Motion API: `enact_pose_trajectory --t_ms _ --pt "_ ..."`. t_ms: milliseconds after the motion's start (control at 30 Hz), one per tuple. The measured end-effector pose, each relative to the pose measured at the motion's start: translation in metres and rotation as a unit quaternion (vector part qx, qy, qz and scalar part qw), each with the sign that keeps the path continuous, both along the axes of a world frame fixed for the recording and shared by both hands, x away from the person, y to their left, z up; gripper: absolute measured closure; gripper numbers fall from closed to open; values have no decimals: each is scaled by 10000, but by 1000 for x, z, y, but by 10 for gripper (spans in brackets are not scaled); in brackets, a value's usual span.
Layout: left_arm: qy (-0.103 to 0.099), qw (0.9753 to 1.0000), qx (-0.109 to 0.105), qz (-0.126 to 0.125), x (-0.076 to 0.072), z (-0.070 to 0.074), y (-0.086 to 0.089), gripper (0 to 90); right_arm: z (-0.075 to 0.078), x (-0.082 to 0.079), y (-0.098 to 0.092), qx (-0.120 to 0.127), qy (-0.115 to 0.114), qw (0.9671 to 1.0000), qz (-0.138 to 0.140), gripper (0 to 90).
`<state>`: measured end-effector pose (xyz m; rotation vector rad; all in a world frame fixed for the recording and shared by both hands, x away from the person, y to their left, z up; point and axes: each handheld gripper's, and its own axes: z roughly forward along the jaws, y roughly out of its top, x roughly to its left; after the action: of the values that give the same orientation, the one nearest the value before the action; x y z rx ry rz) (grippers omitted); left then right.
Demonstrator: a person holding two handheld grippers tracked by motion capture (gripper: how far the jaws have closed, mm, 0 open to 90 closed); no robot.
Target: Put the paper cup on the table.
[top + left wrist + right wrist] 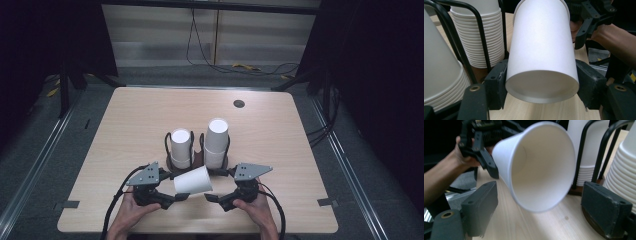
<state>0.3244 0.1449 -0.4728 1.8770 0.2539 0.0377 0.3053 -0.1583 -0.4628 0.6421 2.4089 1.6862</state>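
The paper cup is plain white, inside and out, with no print. At its twelve o'clock, both cup stacks are the same white, held in a black wire rack on a dark brown base. The table is pale wood grain. Both grippers are black, each topped by a grey plate.

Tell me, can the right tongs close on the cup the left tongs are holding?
Probably yes. The right tongs stand open with the cup's mouth facing them and its rim between their jaws. The left tongs grip its base end, apart from that rim. The cup stacks sit close beside the far jaw.
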Motion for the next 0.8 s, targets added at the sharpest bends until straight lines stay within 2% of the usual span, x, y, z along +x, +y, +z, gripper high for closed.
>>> enact_pose_trajectory --t_ms 67,167,367,800 --pt "-27 10000 70 -32 0 0 -1 346 1 1 0 77 -21 10000 12 138" --pt "-18 9999 61 -107 0 -1 -2 346 1 2 3 143 -68 9999 6 136" --pt "34 9998 74 -188 1 -3 -4 346 2 8 7 252 18 9995 172 135" --pt "61 9993 16 -360 3 -2 -8 344 -1 18 16 95 343 9977 575 132"
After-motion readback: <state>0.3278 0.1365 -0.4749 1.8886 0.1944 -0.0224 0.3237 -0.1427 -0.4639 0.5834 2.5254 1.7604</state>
